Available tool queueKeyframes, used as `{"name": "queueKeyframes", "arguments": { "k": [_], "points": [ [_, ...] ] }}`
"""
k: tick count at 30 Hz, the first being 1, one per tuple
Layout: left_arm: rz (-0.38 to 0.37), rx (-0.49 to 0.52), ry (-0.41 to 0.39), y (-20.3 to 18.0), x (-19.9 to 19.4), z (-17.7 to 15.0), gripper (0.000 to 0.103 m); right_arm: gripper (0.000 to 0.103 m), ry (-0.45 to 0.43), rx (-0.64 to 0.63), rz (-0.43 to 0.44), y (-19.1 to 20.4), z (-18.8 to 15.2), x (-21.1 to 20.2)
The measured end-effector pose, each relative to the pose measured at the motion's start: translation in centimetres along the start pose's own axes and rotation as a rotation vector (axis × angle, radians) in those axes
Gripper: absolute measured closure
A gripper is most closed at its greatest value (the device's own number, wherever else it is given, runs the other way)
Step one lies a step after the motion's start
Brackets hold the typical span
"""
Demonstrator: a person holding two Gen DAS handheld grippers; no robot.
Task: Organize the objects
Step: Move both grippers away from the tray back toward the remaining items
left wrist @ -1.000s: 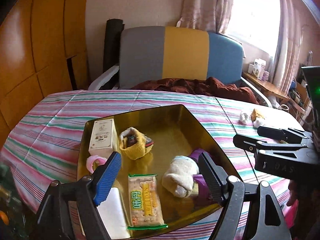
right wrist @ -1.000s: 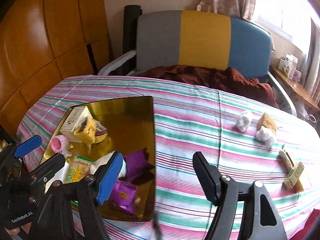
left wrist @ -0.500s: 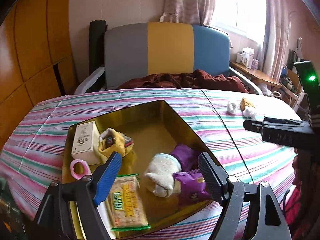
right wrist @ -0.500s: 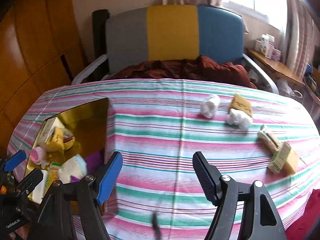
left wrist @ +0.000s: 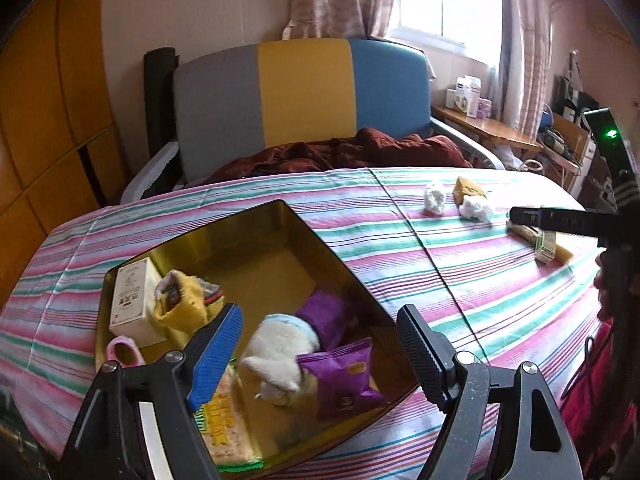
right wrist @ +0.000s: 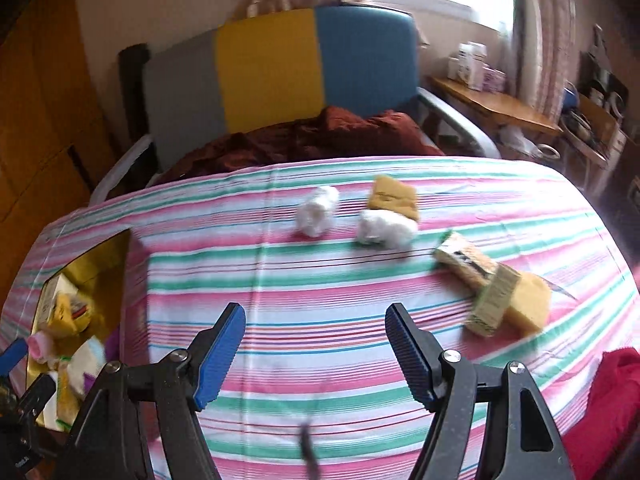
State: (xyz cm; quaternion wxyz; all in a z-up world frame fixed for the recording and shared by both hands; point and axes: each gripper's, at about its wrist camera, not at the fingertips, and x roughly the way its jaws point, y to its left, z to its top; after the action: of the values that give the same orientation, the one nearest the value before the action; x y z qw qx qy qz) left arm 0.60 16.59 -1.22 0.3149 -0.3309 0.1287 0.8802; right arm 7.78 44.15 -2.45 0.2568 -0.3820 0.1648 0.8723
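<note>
Roughly half is done, I judge: the gold tray (left wrist: 280,220) already holds a box, socks and snack packs, while two white socks (right wrist: 316,212), a yellow cloth and cracker packs (right wrist: 464,260) lie on the striped tablecloth. Left gripper (left wrist: 320,344) and right gripper (right wrist: 316,348) both gape, holding nothing.

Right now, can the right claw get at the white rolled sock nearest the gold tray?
Probably yes. The right claw is open and empty, and only bare striped tablecloth lies between it and the white rolled sock.
</note>
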Motion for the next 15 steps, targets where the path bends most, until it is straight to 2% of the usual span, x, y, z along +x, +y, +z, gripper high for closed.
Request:
{"name": "queueKeyframes", "arguments": {
  "k": [9, 15],
  "points": [
    [-0.035, 0.066, 0.016, -2.8, 1.2, 0.8, 0.023, 0.029, -0.02, 0.193, -0.086, -8.1, 1.1, 0.2],
    [-0.057, 0.109, 0.029, -4.7, 2.3, 1.4, 0.023, 0.029, -0.035, 0.353, -0.097, -12.9, 1.1, 0.7]
  ]
}}
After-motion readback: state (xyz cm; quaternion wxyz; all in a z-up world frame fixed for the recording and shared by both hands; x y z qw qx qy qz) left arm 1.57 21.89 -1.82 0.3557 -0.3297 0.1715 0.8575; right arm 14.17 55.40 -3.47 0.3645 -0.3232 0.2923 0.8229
